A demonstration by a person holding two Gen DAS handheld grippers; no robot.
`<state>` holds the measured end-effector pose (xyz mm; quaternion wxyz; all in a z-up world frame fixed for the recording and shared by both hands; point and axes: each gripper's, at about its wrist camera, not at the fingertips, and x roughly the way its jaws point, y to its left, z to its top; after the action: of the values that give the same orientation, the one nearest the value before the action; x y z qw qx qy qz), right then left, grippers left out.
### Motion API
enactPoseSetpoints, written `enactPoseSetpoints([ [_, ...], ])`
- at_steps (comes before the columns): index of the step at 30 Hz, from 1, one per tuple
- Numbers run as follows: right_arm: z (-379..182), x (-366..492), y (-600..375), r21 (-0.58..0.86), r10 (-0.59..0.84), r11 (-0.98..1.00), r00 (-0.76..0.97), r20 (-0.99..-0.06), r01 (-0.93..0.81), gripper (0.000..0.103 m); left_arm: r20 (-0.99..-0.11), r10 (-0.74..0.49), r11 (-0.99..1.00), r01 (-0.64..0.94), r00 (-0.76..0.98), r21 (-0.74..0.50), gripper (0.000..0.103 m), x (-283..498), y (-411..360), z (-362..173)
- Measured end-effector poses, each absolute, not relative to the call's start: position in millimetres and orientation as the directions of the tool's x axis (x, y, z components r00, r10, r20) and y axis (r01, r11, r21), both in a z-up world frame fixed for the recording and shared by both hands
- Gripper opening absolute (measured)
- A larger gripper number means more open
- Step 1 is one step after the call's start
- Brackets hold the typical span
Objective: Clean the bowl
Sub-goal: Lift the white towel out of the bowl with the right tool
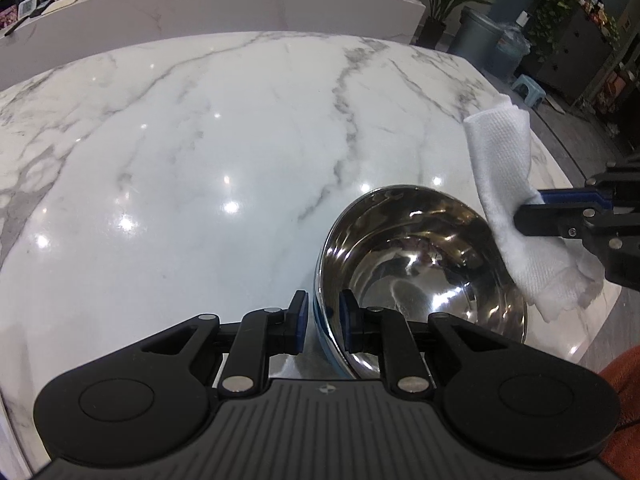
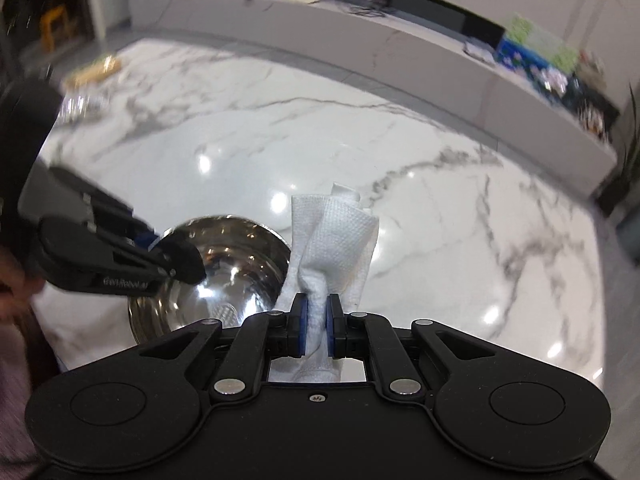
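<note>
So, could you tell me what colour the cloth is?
White, with a fine woven texture; the cloth shows best in the right wrist view.

Both grippers are matte black plastic: a ribbed grey-black body, two round side lobes, silver rivets at the linkage joints. The left gripper (image 1: 323, 322) and right gripper (image 2: 316, 330) have blue pads lining their fingers (image 1: 298, 320).

Left claw (image 1: 323, 322) pinches bowl (image 1: 420, 264) rim; cloth (image 1: 516, 208) seemingly above.
</note>
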<state>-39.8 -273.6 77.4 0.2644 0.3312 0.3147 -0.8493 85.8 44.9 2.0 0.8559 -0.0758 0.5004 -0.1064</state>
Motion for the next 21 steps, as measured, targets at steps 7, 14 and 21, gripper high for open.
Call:
enactPoseSetpoints([
  [7, 84.1, -58.8, -221.0, 0.022, -0.471, -0.76, -0.527, -0.707, 0.65, 0.007, -0.833, -0.234, 0.972, 0.111, 0.501, -0.206, 0.016, 82.4, 39.0, 2.7],
  [14, 64.9, -77.3, -143.7, 0.474, -0.747, -0.648, -0.373, -0.55, 0.596, 0.007, -0.837, -0.221, 0.975, 0.09, 0.501, -0.204, 0.016, 77.9, 39.6, 3.5],
  [21, 57.3, -75.6, -142.1, 0.359, -0.661, -0.717, -0.418, -0.623, 0.597, 0.008, -0.849, -0.2, 0.979, 0.066, 0.489, -0.192, 0.019, 74.5, 37.4, 0.2],
])
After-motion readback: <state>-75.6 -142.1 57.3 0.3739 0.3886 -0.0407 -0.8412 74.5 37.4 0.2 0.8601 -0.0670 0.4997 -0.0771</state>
